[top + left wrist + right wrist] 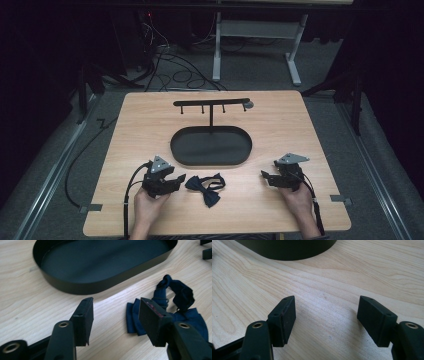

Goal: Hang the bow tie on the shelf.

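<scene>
Nearest to me are the person's two hands, coming over the near edge of the wooden table (300, 120), each wrapped around a black gripper. The left gripper (179, 179) lies low and roughly level, with its jaws aimed toward the dark blue bow tie (206, 187) just beside them. In the left gripper view the jaws stand fairly wide apart with bare wood between them; nothing is held, and the bow tie (160, 315) sits just past the right-hand pad, partly hidden behind it. The right gripper (264, 176) rests well to the other side of the bow tie, aimed inward toward it; its jaws gape wide over plain tabletop, holding nothing.

The bow tie lies on the table between the two grippers, closer to the left one and just in front of the black oval tray (210, 146), not touching its wall. There is open wood all around the bow tie, more toward the right gripper and toward the near edge. A black T-shaped rack (211, 103) rises from the far side of the tray.

The bow tie's long axis runs slantwise: one wing points toward the left gripper, the other toward the near edge, and its strap loops up toward the tray.
</scene>
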Demonstrator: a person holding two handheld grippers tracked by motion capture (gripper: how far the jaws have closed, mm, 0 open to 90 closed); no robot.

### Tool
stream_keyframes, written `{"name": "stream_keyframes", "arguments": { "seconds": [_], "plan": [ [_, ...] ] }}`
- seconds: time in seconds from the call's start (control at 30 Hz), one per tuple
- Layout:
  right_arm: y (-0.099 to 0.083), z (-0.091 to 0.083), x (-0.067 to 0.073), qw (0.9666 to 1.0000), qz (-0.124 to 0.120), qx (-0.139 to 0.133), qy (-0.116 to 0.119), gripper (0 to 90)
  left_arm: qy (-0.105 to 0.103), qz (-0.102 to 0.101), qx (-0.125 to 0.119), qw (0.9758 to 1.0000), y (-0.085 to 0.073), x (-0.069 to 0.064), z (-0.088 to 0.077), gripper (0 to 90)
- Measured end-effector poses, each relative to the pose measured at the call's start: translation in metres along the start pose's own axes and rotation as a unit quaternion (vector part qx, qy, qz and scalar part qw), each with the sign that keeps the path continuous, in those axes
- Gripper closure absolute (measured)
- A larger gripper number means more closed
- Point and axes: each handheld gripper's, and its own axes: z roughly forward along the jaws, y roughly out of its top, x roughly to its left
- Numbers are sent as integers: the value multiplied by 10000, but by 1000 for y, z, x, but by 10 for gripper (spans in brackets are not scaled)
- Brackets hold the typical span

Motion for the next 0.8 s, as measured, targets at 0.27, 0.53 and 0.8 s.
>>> {"name": "stream_keyframes", "arguments": {
  "seconds": [0.27,0.53,0.8],
  "plan": [
    [0,0,0,10000,-2,0,-1,326,-226,116,19,9997,9,-9,6,488],
    [0,0,0,10000,-28,-3,5,325,-421,197,24,9989,16,-18,13,499],
    [0,0,0,10000,-29,-4,4,325,-601,248,84,9979,20,-24,23,504]
  ]
}}
